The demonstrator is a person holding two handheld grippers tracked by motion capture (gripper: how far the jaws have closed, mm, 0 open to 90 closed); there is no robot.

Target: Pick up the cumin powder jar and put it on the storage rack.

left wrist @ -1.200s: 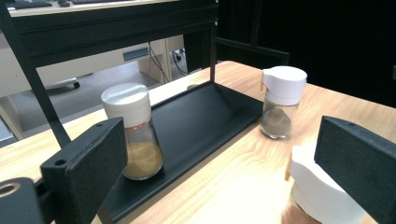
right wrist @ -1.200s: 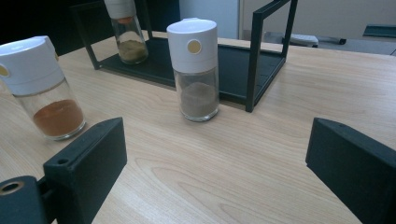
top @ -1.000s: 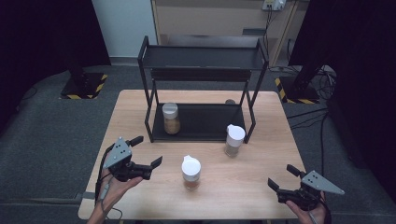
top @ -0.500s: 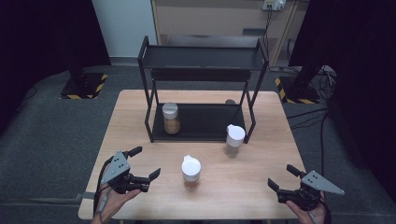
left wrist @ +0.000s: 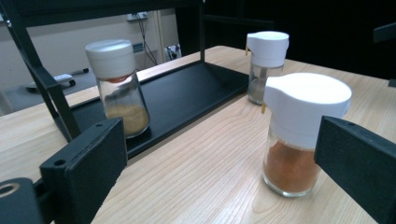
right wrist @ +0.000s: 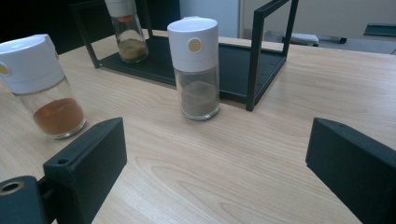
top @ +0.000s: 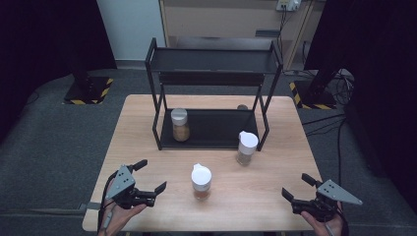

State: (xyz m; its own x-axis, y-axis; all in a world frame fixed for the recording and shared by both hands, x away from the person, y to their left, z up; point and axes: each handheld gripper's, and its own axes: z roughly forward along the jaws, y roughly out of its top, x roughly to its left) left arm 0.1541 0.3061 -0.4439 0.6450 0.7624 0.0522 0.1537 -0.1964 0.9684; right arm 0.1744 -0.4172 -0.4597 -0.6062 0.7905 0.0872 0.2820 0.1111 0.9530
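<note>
One glass jar of yellowish powder (top: 180, 125) stands on the black metal rack's lower tray (top: 216, 140). Two remain on the wooden table (top: 275, 196) — the orange-powder jar (top: 201, 182) and the grey-powder jar (top: 247, 148). Left gripper (top: 150, 183) and right gripper (top: 299, 188) are both spread wide, empty.

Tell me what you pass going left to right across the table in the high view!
Left gripper → jar with yellowish powder on the rack → jar with orange powder → jar with grey-brown powder → right gripper.
</note>
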